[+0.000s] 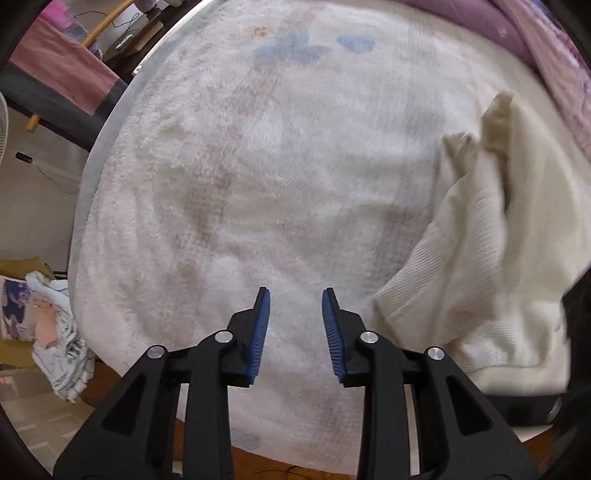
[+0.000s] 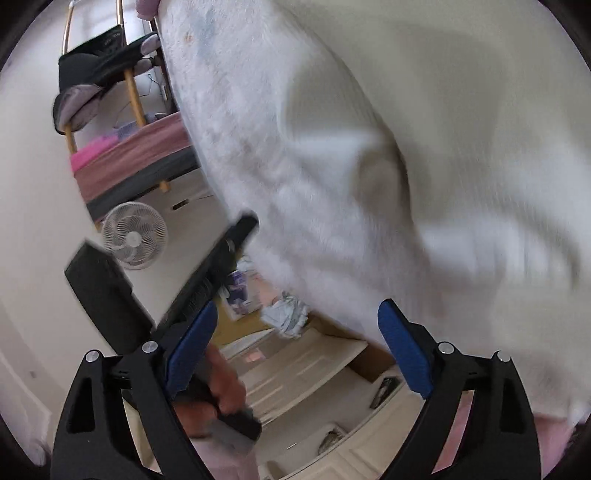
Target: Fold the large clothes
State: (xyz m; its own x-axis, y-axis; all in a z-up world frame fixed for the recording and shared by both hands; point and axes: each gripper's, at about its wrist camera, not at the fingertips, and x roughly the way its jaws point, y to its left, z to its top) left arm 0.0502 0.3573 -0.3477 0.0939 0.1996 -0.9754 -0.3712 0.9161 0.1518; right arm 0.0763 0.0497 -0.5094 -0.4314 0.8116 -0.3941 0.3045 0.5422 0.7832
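Both my grippers, left (image 1: 295,334) and right (image 2: 297,349), fingers released and empty, so the sweater (image 1: 491,266) lies dropped on the bed (image 1: 258,166).

A fluffy white blanket (image 1: 258,177) covers the bed across most of the left wrist frame, purple bedding (image 1: 491,33) at its upper right. In the right wrist frame, a white fan (image 2: 134,235) stands on the pale floor (image 2: 33,221) at left, below a wooden-framed daybed (image 2: 133,162) with pink covers.
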